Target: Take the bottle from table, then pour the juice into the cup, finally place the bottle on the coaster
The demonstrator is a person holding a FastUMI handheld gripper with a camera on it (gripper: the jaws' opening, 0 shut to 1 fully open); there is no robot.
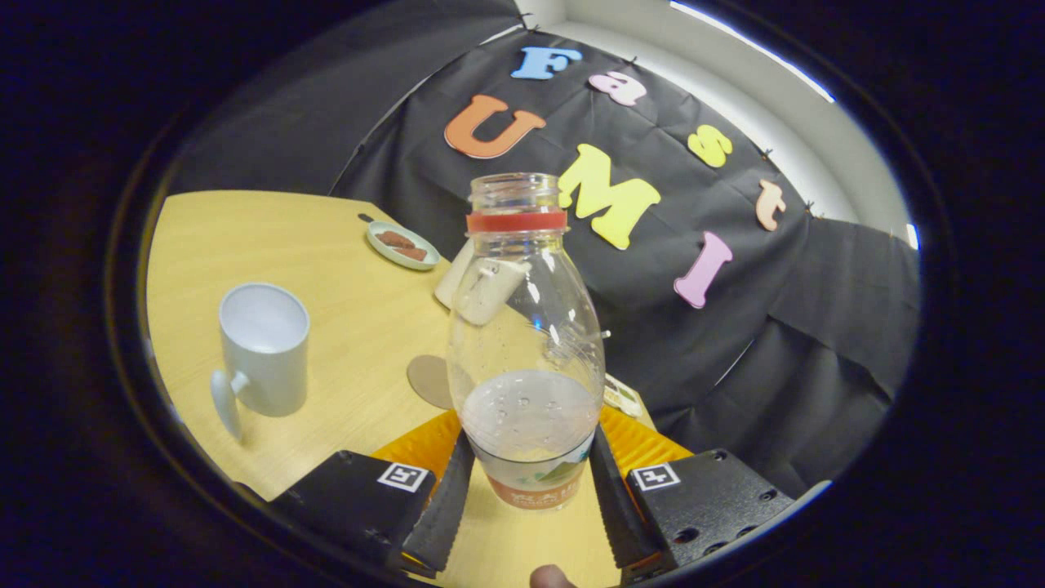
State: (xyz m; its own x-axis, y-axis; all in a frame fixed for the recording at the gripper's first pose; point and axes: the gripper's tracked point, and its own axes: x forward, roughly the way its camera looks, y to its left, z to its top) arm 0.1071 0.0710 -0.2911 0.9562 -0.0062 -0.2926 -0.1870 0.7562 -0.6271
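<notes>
Jaws closed on the lower body of the clear plastic bottle (525,343), one finger pressing each side at the label band; gripper (529,498) holding it upright, base apparently just off the wooden surface (326,245), though hard to tell. Uncapped, red ring at the neck, a little pale liquid at the bottom. First step judged done: bottle taken. Pouring likely not begun, since the white mug (263,347) looks empty inside, but cannot be sure. Left: tip over the mug, then set down on the round brown coaster (429,380), lying flat just beyond the left finger and partly behind the bottle. Mug glossy ceramic, cylindrical, handle toward the camera, well apart to the left. Coaster thin, matte, cork-like. Farther back, a small oval dish (402,245) with brown pieces. Surface smooth, pale grain.
</notes>
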